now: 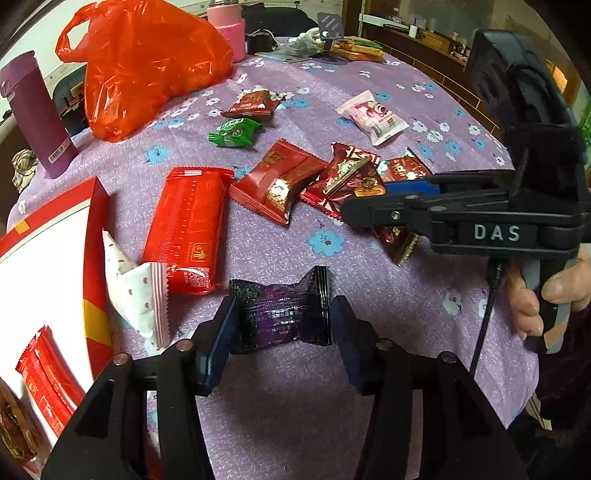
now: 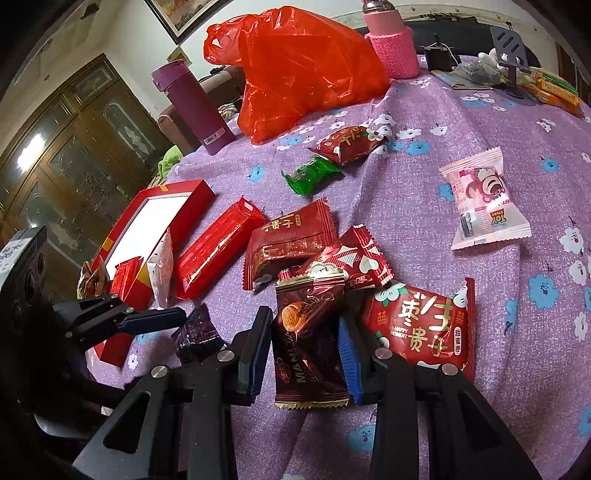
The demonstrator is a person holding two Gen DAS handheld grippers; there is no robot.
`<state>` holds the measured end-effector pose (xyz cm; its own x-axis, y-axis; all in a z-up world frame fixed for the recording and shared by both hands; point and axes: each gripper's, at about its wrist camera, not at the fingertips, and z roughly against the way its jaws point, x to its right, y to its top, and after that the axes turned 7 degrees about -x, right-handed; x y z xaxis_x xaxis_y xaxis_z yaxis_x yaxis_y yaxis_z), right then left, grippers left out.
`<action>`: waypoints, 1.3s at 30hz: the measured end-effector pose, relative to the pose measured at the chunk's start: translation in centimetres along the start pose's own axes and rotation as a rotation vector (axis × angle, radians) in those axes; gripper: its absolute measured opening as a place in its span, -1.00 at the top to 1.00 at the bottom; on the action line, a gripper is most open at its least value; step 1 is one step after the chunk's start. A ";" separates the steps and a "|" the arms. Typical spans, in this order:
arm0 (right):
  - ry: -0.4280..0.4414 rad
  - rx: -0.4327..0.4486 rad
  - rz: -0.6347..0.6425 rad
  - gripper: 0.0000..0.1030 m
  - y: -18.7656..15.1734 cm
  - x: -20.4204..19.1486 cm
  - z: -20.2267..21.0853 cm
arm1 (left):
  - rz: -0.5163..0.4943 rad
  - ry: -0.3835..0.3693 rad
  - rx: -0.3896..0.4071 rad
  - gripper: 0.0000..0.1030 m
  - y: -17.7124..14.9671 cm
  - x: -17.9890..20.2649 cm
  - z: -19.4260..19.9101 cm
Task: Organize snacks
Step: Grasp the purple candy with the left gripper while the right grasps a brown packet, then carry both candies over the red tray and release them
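Observation:
My left gripper [image 1: 282, 317] is shut on a dark purple snack packet [image 1: 284, 312], its pads pressing both ends, low over the purple cloth. My right gripper [image 2: 306, 343] is shut on a dark red almond snack packet [image 2: 308, 350] lying on the cloth. The right gripper also shows in the left wrist view [image 1: 388, 206] among red packets [image 1: 277, 181]. The red box [image 1: 40, 280] with a white inside stands at the left and holds a red packet [image 1: 48, 376]. It also shows in the right wrist view [image 2: 147, 221].
Loose snacks lie on the flowered tablecloth [image 1: 369, 277]: a long red pack [image 1: 184, 229], a green packet [image 1: 234, 131], a pink-white packet [image 1: 371, 116], a white dotted packet [image 1: 136, 295]. An orange plastic bag [image 1: 147, 62], a purple bottle [image 1: 37, 114] and a pink bottle [image 1: 227, 26] stand at the back.

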<state>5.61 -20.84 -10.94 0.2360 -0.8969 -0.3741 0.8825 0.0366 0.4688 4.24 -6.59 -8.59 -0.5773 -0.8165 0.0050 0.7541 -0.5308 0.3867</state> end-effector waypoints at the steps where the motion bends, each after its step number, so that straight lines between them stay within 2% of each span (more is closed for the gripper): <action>1: -0.001 0.000 0.001 0.29 0.0 0.0 0.0 | 0.003 0.001 0.004 0.03 0.0 0.0 -0.1; 3: -0.006 0.001 0.005 0.29 0.0 -0.1 0.0 | -0.002 0.011 0.015 0.07 -0.1 0.2 0.0; 4: -0.009 0.001 0.007 0.29 0.0 -0.1 0.0 | -0.008 0.020 0.017 0.17 -0.1 0.4 -0.1; 6: -0.018 0.002 0.015 0.29 0.0 -0.3 -0.1 | -0.019 0.032 0.026 0.24 -0.2 0.6 -0.1; 10: -0.043 0.005 0.038 0.32 -0.1 -0.8 -0.2 | 0.008 0.015 0.048 0.50 -0.2 0.2 0.2; 15: 0.000 -0.003 0.031 0.32 -0.1 -0.8 -0.3 | 0.056 -0.003 0.074 0.59 -0.4 -0.5 0.6; 26: 0.107 -0.012 0.023 0.33 -0.2 -1.0 -0.1 | 0.112 0.014 0.154 0.60 -1.7 -1.1 3.4; 32: 0.135 -0.010 0.035 0.33 -0.2 -1.6 -0.2 | 0.138 0.060 0.210 0.60 -3.0 -2.0 5.9; 39: 0.158 0.000 0.057 0.33 -0.2 -2.1 -0.2 | 0.194 0.156 0.262 0.60 -5.2 -4.8 8.4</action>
<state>4.97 -18.86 -10.40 0.3468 -0.8129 -0.4679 0.8659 0.0858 0.4927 0.44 1.98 -2.89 -0.3610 -0.9320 -0.0316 0.7274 -0.3026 0.6159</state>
